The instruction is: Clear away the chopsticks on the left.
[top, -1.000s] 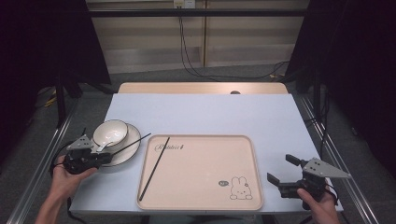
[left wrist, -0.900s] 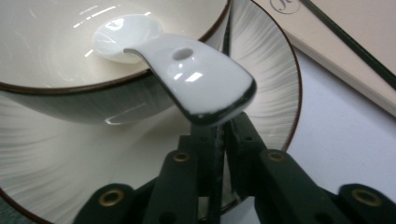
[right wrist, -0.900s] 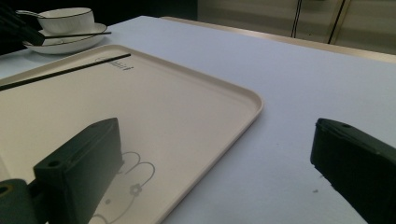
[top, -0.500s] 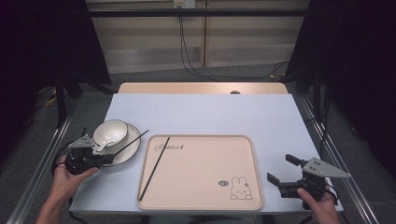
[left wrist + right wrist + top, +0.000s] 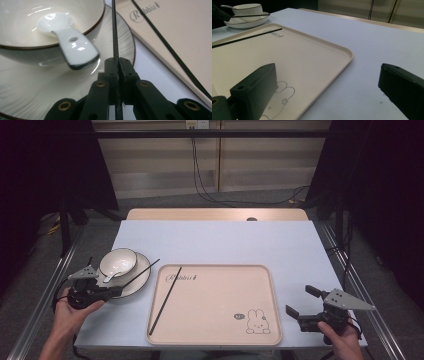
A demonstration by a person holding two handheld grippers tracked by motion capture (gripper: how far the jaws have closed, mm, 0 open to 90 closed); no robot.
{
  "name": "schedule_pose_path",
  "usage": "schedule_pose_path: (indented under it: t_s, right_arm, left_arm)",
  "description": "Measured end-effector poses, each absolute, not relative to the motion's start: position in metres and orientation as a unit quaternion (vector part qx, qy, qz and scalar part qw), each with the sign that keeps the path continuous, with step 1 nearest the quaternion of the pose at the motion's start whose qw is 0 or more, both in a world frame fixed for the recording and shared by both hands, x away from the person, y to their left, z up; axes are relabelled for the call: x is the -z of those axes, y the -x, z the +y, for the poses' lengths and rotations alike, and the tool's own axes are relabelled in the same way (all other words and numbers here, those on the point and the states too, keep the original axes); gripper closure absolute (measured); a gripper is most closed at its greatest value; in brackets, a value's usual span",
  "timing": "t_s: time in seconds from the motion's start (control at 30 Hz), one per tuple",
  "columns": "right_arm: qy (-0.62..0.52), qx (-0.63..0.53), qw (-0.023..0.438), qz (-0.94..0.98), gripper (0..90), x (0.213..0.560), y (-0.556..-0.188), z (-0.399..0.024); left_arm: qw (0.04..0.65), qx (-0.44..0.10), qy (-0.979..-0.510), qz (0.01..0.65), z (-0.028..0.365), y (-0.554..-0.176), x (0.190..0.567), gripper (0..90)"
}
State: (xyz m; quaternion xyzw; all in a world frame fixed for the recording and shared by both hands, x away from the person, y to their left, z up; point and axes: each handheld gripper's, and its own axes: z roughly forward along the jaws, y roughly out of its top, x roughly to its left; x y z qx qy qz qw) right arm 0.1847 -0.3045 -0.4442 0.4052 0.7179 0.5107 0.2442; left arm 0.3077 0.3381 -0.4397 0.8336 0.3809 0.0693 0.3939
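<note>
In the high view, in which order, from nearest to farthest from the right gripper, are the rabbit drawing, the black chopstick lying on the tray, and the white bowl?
From the right gripper:
1. Rabbit drawing, on the beige tray's near right corner.
2. Black chopstick, lying along the tray's left side.
3. White bowl, on the plate at far left.

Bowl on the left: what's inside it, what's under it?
Inside the bowl lies a white spoon, handle over the rim. Under it sits a plate. The plate's middle is covered by the bowl.
</note>
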Motion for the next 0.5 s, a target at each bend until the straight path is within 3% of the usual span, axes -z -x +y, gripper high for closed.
schedule_pose_path:
  t_s: [0.5]
  right_arm:
    - [-0.405, -0.512, 0.244, 0.717, 2.1, 0.444, -0.184, -0.304]
  left_arm:
    - [0.421, -0.065, -0.815, 0.392, 0.323, -0.286, 0.429, 85.9]
